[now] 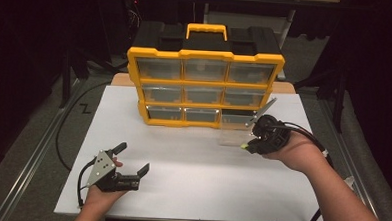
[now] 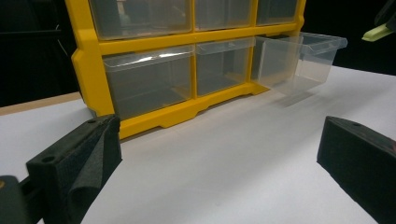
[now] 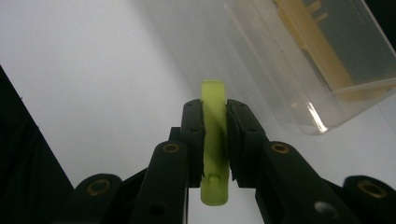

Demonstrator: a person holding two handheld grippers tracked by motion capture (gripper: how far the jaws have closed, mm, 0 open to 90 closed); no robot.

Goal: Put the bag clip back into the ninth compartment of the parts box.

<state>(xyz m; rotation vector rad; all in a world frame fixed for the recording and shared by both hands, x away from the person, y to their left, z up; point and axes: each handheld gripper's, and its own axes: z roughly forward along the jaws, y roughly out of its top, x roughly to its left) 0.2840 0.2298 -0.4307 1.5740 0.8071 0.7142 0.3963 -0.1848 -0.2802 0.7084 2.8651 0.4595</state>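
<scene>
White table [image 1: 180, 190]: right tongs [image 3: 215, 135] clamp green piece [image 3: 214, 154].

Your jaws stand wide apart over the table [image 2: 224, 158], facing the organizer [image 2: 88, 65]; one drawer [image 2: 299, 58] sticks out.

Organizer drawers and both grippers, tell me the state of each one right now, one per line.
Bottom-right drawer: pulled partway out, empty.
Other drawers: pushed in.
Yellow organizer: upright on the white table.
Right gripper: shut on a yellow-green piece, beside the open drawer.
Left gripper: open, holding nothing.
</scene>
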